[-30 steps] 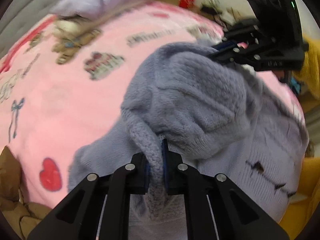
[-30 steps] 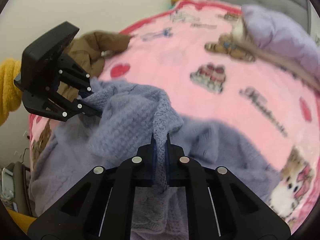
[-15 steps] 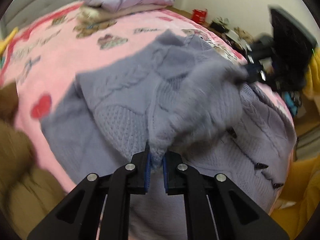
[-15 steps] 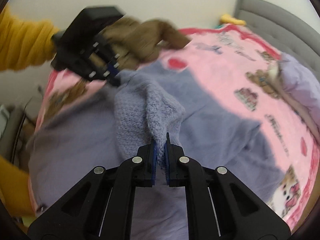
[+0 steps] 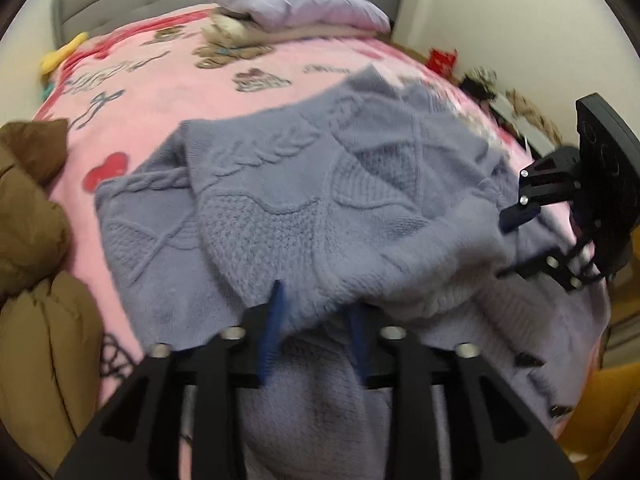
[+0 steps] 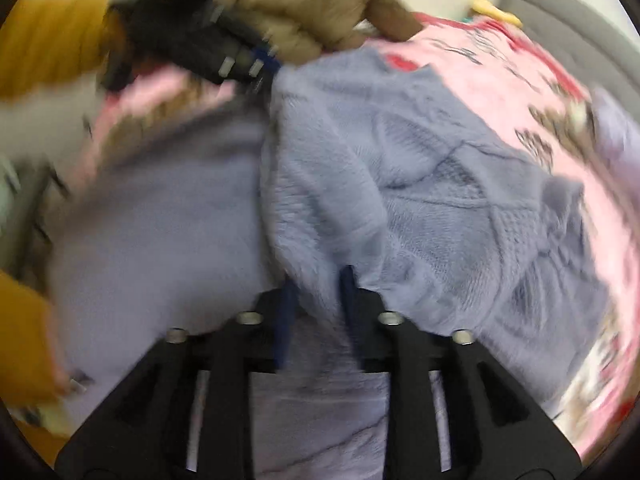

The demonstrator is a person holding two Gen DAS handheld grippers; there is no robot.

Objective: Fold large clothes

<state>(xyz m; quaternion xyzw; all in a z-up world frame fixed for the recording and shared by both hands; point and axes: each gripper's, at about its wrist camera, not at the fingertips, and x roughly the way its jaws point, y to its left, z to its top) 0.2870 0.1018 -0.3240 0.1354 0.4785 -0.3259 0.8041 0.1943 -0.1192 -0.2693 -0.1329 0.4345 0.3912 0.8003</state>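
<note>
Across the middle of the pink printed bedspread point(image 5: 168, 120) lies the lavender knit sweater point(image 5: 304, 208), one layer doubled over toward the near edge of the bed. I see my left gripper point(image 5: 316, 316) with its jaws parted, the blue pads apart and the folded knit edge draped loosely between them. My right gripper point(image 6: 316, 300) also stands with its jaws spread, fuzzy sweater fabric resting between the pads; both views are blurred. At the bed's left edge sits a brown puffy jacket point(image 5: 28, 240). Near the grey headboard point(image 5: 120, 4) a pale purple pillow point(image 5: 304, 4) rests at the far edge.
</note>
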